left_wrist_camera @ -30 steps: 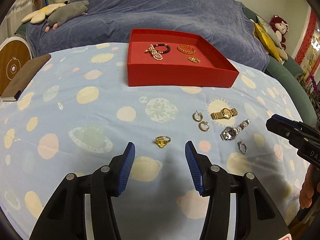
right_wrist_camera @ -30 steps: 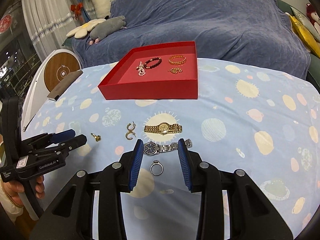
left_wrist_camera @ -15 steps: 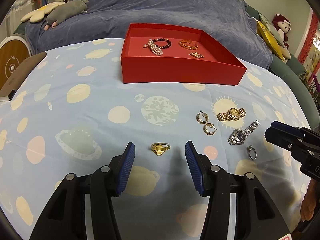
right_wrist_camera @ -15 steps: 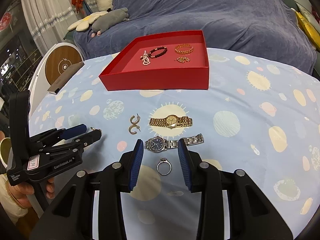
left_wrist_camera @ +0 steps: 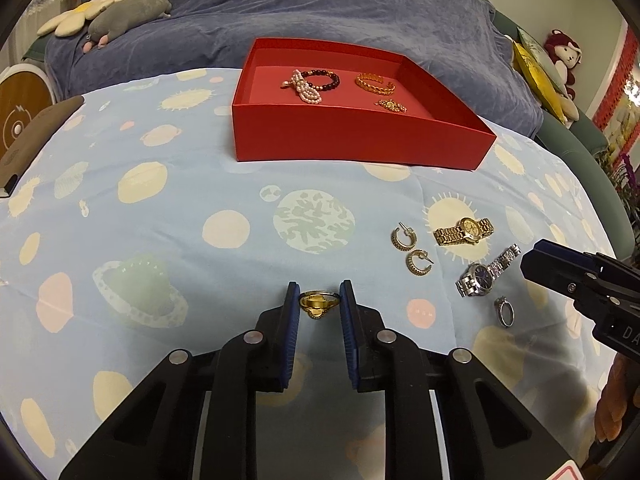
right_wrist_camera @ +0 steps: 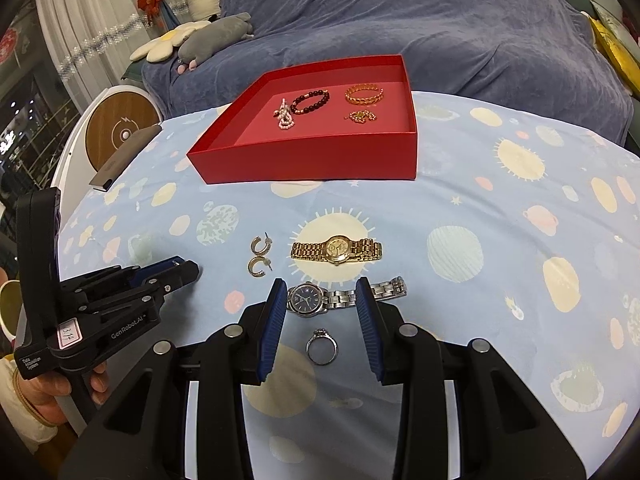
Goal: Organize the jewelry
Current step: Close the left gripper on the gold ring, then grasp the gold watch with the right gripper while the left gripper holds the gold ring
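My left gripper (left_wrist_camera: 319, 300) is shut on a gold ring (left_wrist_camera: 318, 305) lying on the tablecloth. To its right lie two gold hoop earrings (left_wrist_camera: 412, 254), a gold watch (left_wrist_camera: 464, 231), a silver watch (left_wrist_camera: 486, 272) and a silver ring (left_wrist_camera: 505, 311). My right gripper (right_wrist_camera: 320, 292) is open; the silver watch (right_wrist_camera: 320, 298) lies between its fingertips and the silver ring (right_wrist_camera: 322, 346) lies between its fingers. The red tray (left_wrist_camera: 352, 136) at the back holds a pearl piece, a dark bead bracelet, a gold bangle and a small gold chain.
The round table (right_wrist_camera: 500, 216) has a blue cloth with planet prints. A brown case (left_wrist_camera: 32, 136) lies at the left edge. A blue-covered sofa (left_wrist_camera: 320, 8) with plush toys stands behind. A wooden round stand (right_wrist_camera: 120, 132) is at the far left.
My left gripper moved forward and closed its fingers on the gold ring. My right gripper moved forward a little, so the silver watch now lies between its fingertips.
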A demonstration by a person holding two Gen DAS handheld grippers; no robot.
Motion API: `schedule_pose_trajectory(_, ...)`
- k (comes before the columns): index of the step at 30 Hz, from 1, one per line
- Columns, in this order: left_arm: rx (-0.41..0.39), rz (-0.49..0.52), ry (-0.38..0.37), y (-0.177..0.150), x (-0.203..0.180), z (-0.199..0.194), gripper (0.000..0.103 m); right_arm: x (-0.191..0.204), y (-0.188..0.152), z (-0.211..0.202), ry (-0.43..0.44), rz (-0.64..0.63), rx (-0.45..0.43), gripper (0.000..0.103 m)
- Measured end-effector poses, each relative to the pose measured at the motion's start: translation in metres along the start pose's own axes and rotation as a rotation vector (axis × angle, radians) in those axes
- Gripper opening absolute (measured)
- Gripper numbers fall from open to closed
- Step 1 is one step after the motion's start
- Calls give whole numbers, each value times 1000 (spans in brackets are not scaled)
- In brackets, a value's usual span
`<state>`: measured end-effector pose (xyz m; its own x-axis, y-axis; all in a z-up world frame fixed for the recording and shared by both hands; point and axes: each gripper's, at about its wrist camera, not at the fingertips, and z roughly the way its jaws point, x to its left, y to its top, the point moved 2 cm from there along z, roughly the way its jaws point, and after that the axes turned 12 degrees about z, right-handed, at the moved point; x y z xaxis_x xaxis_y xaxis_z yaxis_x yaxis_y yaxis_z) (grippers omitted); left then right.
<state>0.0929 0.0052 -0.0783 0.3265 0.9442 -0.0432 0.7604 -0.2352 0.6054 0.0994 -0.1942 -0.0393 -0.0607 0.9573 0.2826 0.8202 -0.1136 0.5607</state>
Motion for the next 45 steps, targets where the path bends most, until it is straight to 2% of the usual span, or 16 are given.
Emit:
schedule_pose_trajectory(14, -29, -12, -32, 5, 1, -20, 17, -10, 20, 29, -55, -5, -3, 34)
schedule_pose_trajectory(20, -32, -22, -44, 5, 5, -25, 17, -16, 38, 36, 6, 48, -1, 34)
schedule_pose_trajectory(23, -31, -25, -45, 5, 5, -25, 17, -12, 42, 43, 22, 36, 6, 35)
schedule_pose_trajectory(30, -26, -40, -44, 4, 11, -24, 17, -9, 33, 65, 34, -25, 52, 42)
schedule_pose_trajectory(38, -22, -60, -36, 4, 16, -23, 17, 17, 11, 56, 35, -123, 135, 43)
schedule_pose_trajectory(45, -32, -49, -40, 7, 9, -26, 17, 29, 2, 58, 4, -176, 119, 43)
